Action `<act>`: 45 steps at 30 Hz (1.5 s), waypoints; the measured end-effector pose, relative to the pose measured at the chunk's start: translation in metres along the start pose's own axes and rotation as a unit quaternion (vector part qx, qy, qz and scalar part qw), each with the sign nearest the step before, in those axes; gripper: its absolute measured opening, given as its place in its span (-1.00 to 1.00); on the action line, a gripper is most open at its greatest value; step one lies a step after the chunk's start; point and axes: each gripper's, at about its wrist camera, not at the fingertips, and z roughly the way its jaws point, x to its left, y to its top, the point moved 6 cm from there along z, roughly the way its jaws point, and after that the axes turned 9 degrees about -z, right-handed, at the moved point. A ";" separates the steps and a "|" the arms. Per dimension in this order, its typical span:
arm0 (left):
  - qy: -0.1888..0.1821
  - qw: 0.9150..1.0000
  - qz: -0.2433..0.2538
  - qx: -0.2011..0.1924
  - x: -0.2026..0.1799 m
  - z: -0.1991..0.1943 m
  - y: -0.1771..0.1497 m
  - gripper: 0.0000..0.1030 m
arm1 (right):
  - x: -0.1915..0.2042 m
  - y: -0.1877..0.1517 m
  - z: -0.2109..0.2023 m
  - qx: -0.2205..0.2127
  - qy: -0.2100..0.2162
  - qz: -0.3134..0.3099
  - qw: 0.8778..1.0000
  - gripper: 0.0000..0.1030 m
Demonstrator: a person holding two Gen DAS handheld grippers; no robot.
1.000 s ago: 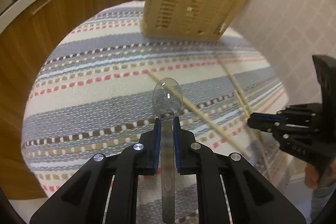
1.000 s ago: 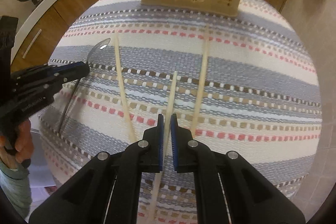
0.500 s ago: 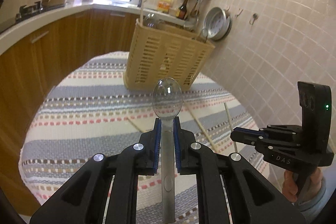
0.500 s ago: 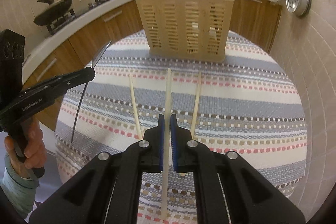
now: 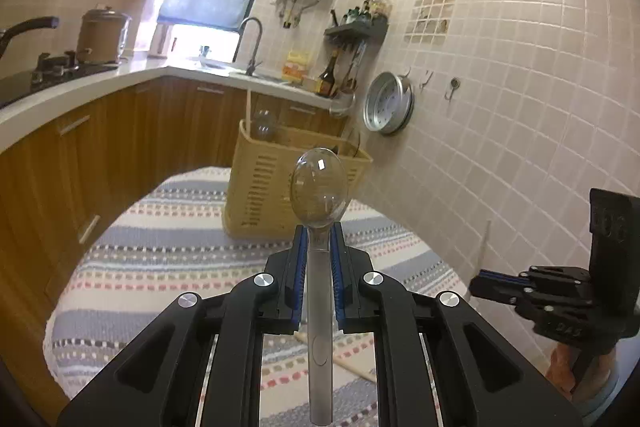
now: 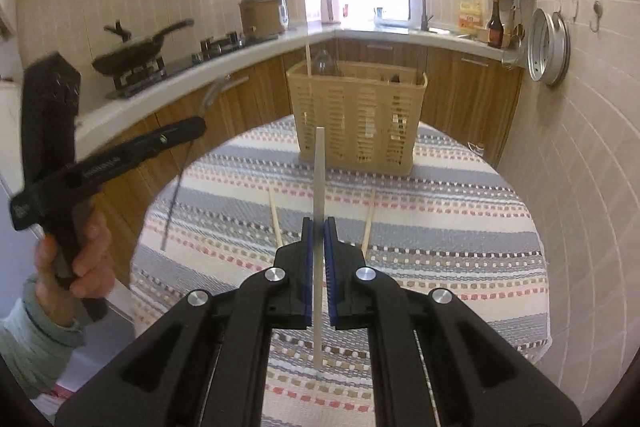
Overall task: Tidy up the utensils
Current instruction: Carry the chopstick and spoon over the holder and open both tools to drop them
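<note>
Left gripper: your blue-padded jaws are clamped on the spoon. One spoon, shiny metal, flat straight handle, oval bowl. The bowl sticks out past the fingertips, up in the air on the near side of the basket.
Right gripper: your jaws are clamped on one chopstick. It is pale, thin and straight, runs forward between the pads, and its tip points at the basket.
Chopsticks, count: four visible in the right view. One is in your right gripper. Two lie on the cloth in front of the basket, a left stick and a right stick, one on each side of the held one. One stands upright in the basket's back-left corner.
Spoons, count: one clearly in your left gripper. A rounded clear or shiny shape also shows at the basket's back-left; you cannot tell what it is.
Basket: one, beige plastic, rectangular, slotted walls, open top. It stands on the far part of the cloth.
Cloth: one, woven, coarse texture, stripes in grey, cream and pink with small checked bands. It covers a rounded table.
Left gripper from the right view: black body, blurred, left of the basket. The spoon handle hangs down below it.
Right gripper from the left view: black, blue pads, right of the basket, off the table's edge.
</note>
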 end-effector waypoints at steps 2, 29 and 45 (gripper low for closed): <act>-0.002 1.000 0.002 -0.011 -0.001 -0.001 0.005 -0.81 | -0.002 0.009 -0.008 -0.018 -0.011 -0.004 1.000 -0.93; -0.032 0.981 0.065 -0.181 -0.013 0.063 0.164 -0.81 | -0.050 0.172 0.005 -0.156 -0.049 -0.003 0.986 -0.93; -0.015 0.986 0.051 -0.159 0.026 0.155 0.171 -0.81 | -0.083 0.216 0.090 -0.165 -0.044 0.015 0.985 -0.93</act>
